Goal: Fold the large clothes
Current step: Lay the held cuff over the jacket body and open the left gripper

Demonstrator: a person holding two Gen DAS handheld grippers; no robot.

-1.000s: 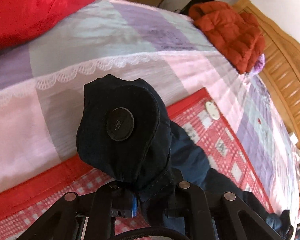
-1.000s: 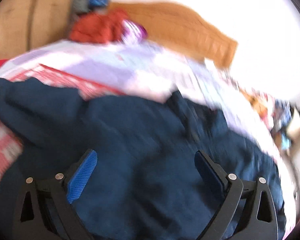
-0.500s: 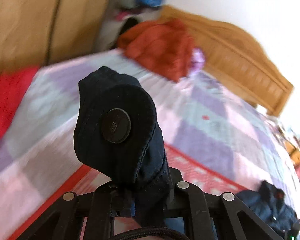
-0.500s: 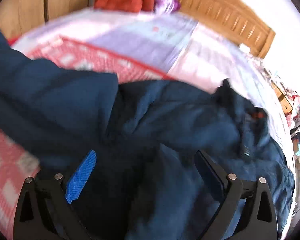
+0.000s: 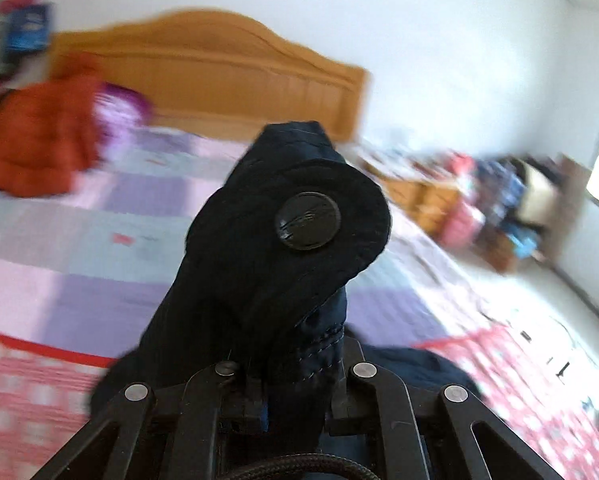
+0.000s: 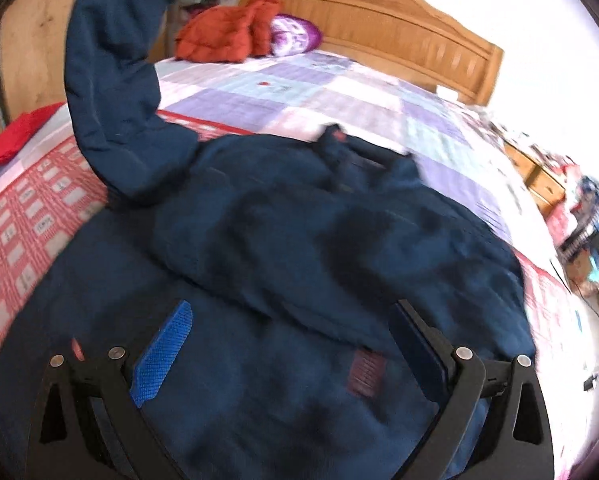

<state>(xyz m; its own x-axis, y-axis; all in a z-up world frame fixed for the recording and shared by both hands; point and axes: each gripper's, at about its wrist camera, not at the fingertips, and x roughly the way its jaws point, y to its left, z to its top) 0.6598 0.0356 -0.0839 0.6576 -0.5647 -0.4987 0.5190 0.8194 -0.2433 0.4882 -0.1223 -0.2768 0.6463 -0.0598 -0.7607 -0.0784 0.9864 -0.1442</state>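
Observation:
A large navy jacket (image 6: 299, 248) lies crumpled across the bed. One sleeve (image 6: 111, 80) rises from it toward the upper left of the right wrist view. My left gripper (image 5: 295, 392) is shut on that sleeve's cuff (image 5: 283, 248), a dark tab with a black snap button (image 5: 307, 220), held high above the bed. My right gripper (image 6: 291, 344) hovers just over the jacket's body with its jaws wide open and nothing between the blue pads (image 6: 163, 356).
The bed carries a pastel patchwork quilt (image 6: 307, 92) and a red checked cover (image 6: 23, 216). An orange puffer jacket (image 6: 227, 32) and a purple bundle (image 6: 295, 34) sit by the wooden headboard (image 6: 399, 24). A cluttered cabinet (image 5: 499, 200) stands beside the bed.
My left gripper has lifted the cuff high and swung round to face the headboard. The right gripper has shifted over the jacket, and the sleeve now hangs up at its left.

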